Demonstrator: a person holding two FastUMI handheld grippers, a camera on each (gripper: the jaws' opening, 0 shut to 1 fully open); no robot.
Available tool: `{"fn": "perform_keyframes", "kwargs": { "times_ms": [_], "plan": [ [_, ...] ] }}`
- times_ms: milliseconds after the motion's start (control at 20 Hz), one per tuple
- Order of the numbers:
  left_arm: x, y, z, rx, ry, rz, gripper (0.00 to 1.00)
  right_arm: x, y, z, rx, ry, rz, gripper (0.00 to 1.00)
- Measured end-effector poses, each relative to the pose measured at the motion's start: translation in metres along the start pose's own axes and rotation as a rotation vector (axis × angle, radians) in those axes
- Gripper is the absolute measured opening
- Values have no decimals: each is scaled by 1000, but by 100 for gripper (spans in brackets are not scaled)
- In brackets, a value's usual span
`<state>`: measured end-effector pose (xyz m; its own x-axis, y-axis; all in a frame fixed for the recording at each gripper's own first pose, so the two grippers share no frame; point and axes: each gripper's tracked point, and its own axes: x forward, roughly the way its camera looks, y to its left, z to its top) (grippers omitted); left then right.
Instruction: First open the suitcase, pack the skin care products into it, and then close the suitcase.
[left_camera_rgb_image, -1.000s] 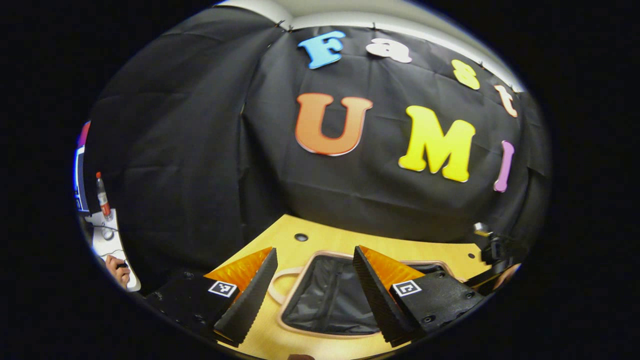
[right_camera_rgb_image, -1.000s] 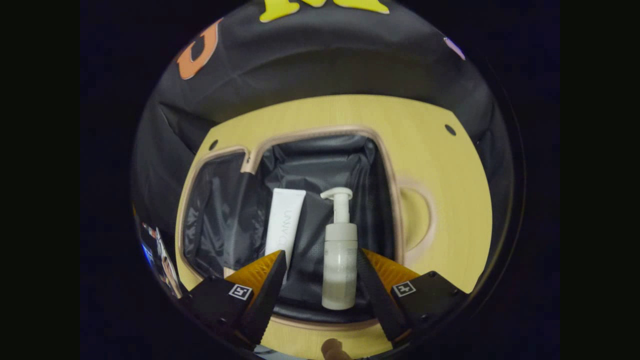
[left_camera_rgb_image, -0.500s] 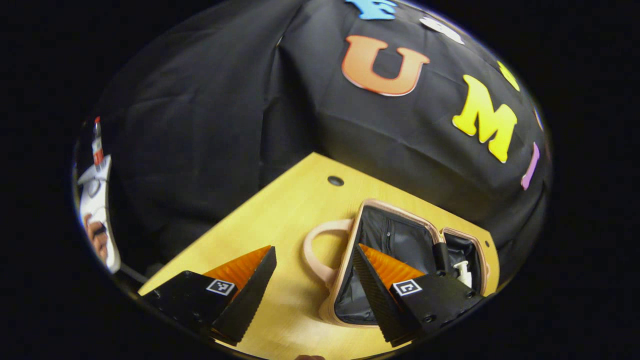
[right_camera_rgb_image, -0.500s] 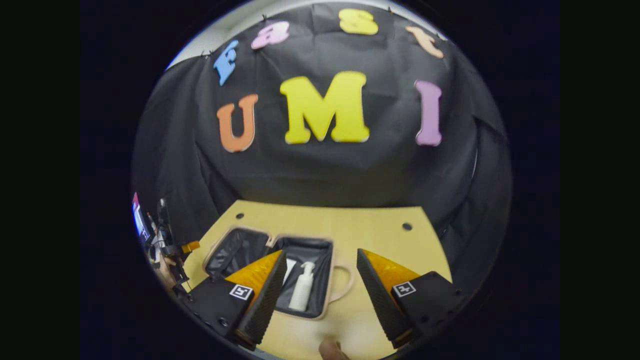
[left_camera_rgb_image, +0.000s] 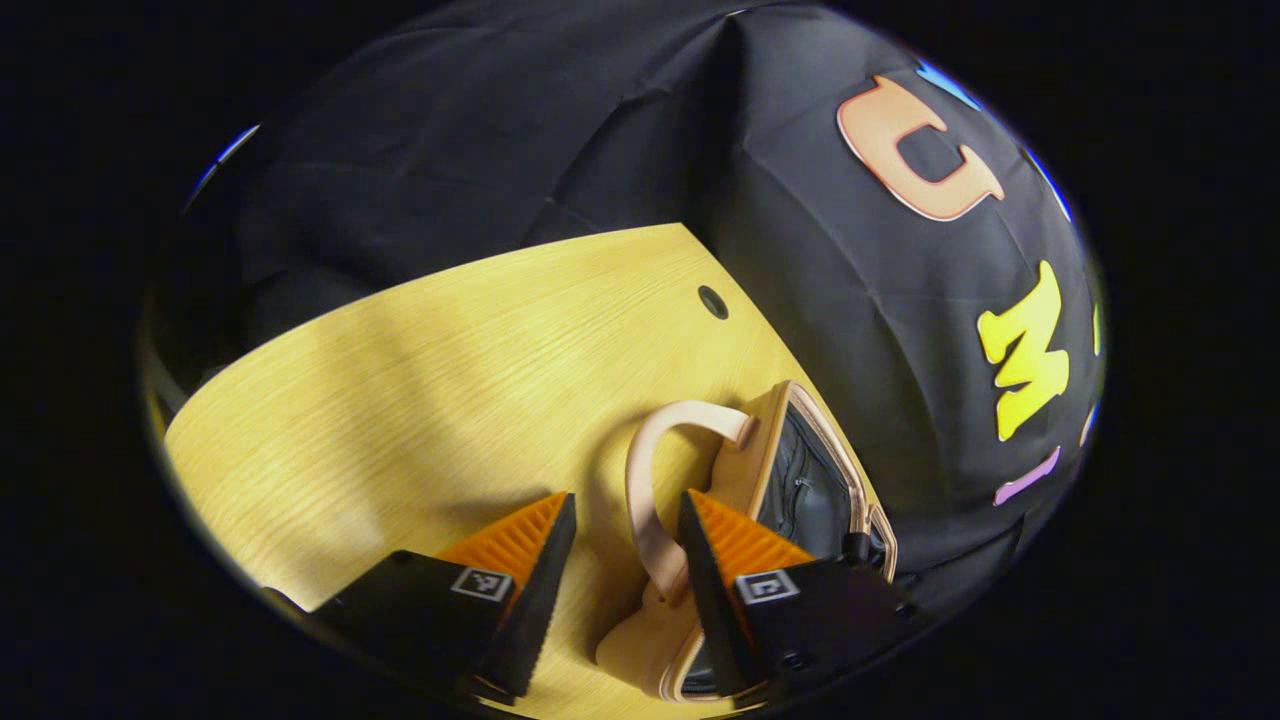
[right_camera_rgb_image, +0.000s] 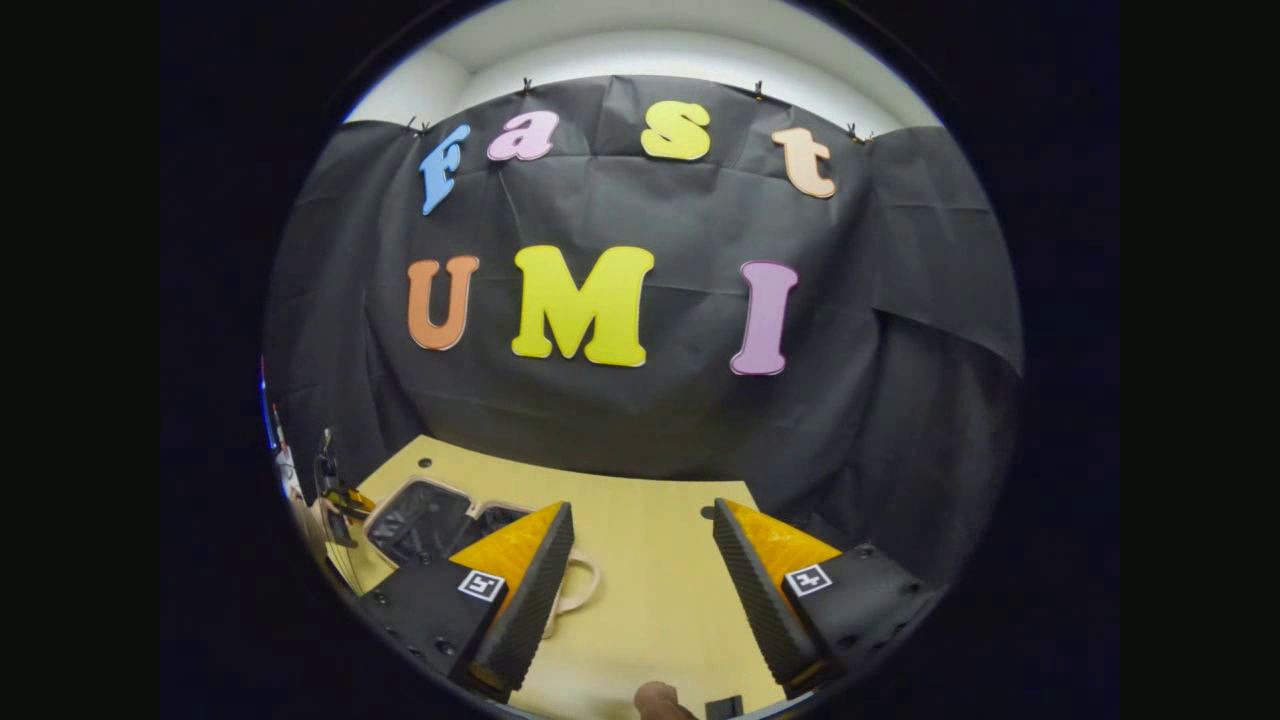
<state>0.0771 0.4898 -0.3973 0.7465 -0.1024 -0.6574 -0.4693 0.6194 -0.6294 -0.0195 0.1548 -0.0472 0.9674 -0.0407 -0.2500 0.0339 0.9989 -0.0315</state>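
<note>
Since the suitcase (left_camera_rgb_image: 790, 480) lies open, its handle (left_camera_rgb_image: 650, 500) sits between the left claw's (left_camera_rgb_image: 620, 590) narrowed, untouching fingers. Right claw (right_camera_rgb_image: 635, 590) hangs wide, farther off, so I'd guess left closes it.

A light wooden table (left_camera_rgb_image: 420, 380) with small round holes (left_camera_rgb_image: 713, 301) stands before black cloth (right_camera_rgb_image: 640, 420)

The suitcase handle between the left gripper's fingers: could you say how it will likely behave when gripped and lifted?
The handle looks like a slim arched loop, so it probably flexes. The suitcase lid seems small and thin-walled, likely light. Its smooth surface may slip between the fingers.
</note>
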Motion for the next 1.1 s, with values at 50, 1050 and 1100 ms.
{"fn": "perform_keyframes", "kwargs": {
  "times_ms": [50, 1050, 1100],
  "plan": [
    [6, -5, -2, 17, 5, -12, 54, -2, -5, 1, -1, -2, -9, 83],
    [-88, -151, 60, 120, -246, -126, 3, -21, -83, 9, 12, -97, -14, 81],
    [-97, -166, 60, 141, -263, -137, 3, -21, -89, 9, 22, -102, -8, 81]
  ]
}}
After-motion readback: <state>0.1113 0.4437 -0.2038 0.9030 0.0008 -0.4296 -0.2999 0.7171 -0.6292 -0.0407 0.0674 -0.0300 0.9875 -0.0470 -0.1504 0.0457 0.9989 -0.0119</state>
